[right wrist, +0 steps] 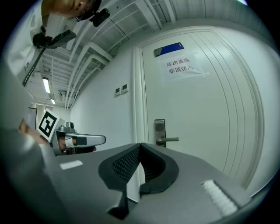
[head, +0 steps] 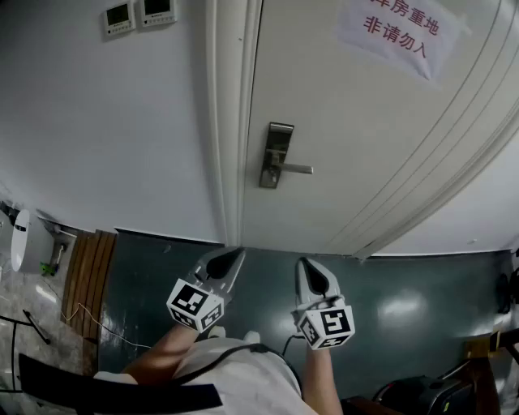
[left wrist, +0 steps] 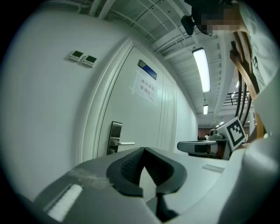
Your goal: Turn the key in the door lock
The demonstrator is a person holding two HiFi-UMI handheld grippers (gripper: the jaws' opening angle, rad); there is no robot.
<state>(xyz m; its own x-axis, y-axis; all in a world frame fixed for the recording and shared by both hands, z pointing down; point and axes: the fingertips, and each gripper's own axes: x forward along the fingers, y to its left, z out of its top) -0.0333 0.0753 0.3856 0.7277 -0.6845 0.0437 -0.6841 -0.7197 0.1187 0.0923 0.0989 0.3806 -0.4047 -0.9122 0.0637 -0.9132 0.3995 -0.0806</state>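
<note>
1. Head view: one lock plate (head: 276, 154) stands upright near the left edge of the door (head: 365, 146), its long axis vertical. Its single lever (head: 296, 168) lies level and points right. Whether a key sits in it is too small to tell. The left tool (head: 233, 254) and right tool (head: 306, 266) are both closed, empty and well apart from the plate. Two wall panels (head: 118, 18) are cut off by the top edge.
2. Left gripper view: the left tool (left wrist: 143, 149) has its jaws together on nothing. The lock plate (left wrist: 115, 138) shows beyond.
3. Right gripper view: the right tool (right wrist: 140, 145) is closed and empty, with the lock plate (right wrist: 159, 132) ahead.
</note>
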